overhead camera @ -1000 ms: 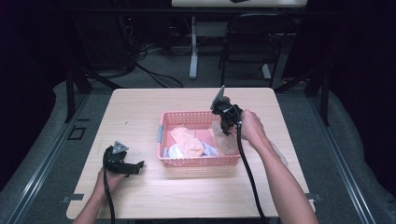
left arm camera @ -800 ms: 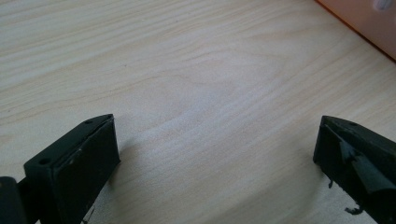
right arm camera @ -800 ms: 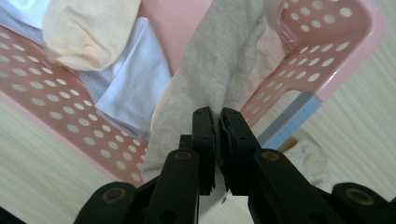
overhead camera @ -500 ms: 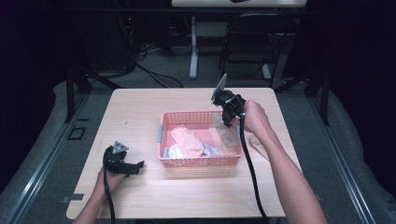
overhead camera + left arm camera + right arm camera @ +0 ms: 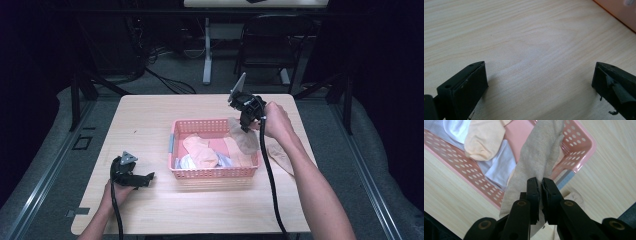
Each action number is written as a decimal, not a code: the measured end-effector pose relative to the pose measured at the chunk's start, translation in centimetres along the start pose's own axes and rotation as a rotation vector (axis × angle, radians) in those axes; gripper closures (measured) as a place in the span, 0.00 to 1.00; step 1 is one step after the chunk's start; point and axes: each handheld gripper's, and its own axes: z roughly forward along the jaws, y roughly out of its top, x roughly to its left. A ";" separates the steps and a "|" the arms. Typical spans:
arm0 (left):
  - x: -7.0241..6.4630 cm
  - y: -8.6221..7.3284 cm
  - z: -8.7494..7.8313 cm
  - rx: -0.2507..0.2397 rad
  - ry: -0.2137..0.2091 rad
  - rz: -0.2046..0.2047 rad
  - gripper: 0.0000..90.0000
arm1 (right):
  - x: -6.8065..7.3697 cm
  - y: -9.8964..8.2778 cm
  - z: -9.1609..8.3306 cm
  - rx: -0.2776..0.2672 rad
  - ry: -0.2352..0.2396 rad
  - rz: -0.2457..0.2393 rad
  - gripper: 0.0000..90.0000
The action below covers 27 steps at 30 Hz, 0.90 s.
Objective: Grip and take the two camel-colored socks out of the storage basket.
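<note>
While the thin beige-grey knitted sock [image 5: 539, 157] hangs above the pink perforated plastic basket [image 5: 215, 172], the right gripper [image 5: 246, 125] has its fingers clamped on it.

The sock's lower end droops inside the basket's right part, beside a peach sock [image 5: 200, 152] and pale lilac cloth [image 5: 496, 168]. Another beige sock [image 5: 280, 156] lies on the light wooden tabletop [image 5: 145, 120] just right of the basket. The left gripper [image 5: 145, 179] rests on the tabletop, fingers apart around nothing.

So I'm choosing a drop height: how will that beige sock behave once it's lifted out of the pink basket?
Probably floppy: the beige sock hangs limp from the shut right gripper, folding around the jaws. It looks thin and light. Its lower end seems to trail over the pink basket, so it may drag or snag on the rim.
</note>
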 end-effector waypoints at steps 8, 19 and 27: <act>0.0 0.0 0.0 0.000 0.000 -0.001 0.00 | -1.5 -1.8 -1.4 -0.024 -0.021 0.042 0.93; 0.0 0.0 0.0 0.002 0.000 -0.002 0.00 | -4.6 -5.7 -2.2 -0.027 -0.048 0.130 0.93; 0.0 0.0 0.0 0.002 0.000 -0.002 0.00 | -7.1 -9.1 -1.7 -0.026 -0.062 0.207 0.93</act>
